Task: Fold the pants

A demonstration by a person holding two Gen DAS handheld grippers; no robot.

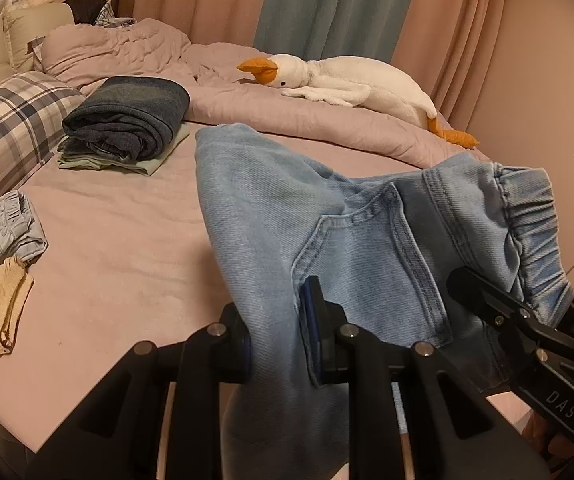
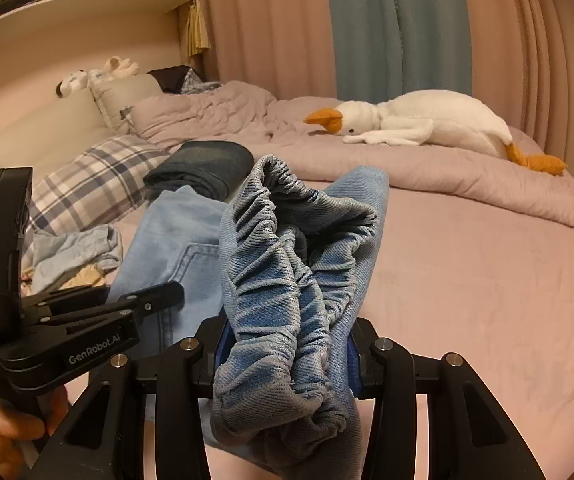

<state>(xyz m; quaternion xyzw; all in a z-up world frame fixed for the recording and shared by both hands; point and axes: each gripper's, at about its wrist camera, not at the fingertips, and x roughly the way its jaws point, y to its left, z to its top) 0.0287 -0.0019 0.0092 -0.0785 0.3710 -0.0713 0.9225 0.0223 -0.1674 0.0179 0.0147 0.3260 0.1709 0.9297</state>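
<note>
Left wrist view: a big pink bed (image 1: 127, 240) is seen, and the light blue pants (image 1: 327, 208) are held up above it, not laid flat. The pants are stretched between the two tools, with the stretchy waistband (image 1: 527, 216) on the right side and the rest of the cloth hanging down toward the bed. The long way of the pants seems to run from the waistband away and down, so the legs are judged to be what must be laid out on the bed next. A pile of folded clothes (image 1: 127, 128) is seen far to the left, well apart from the pants. The left gripper (image 1: 275, 344) is squeezed tight on the denim near the back pocket (image 1: 371, 248). In the right wrist view, the right gripper (image 2: 287, 356) is pinched on the bunched waistband (image 2: 295, 264), so that end is held by the right hand.
</note>
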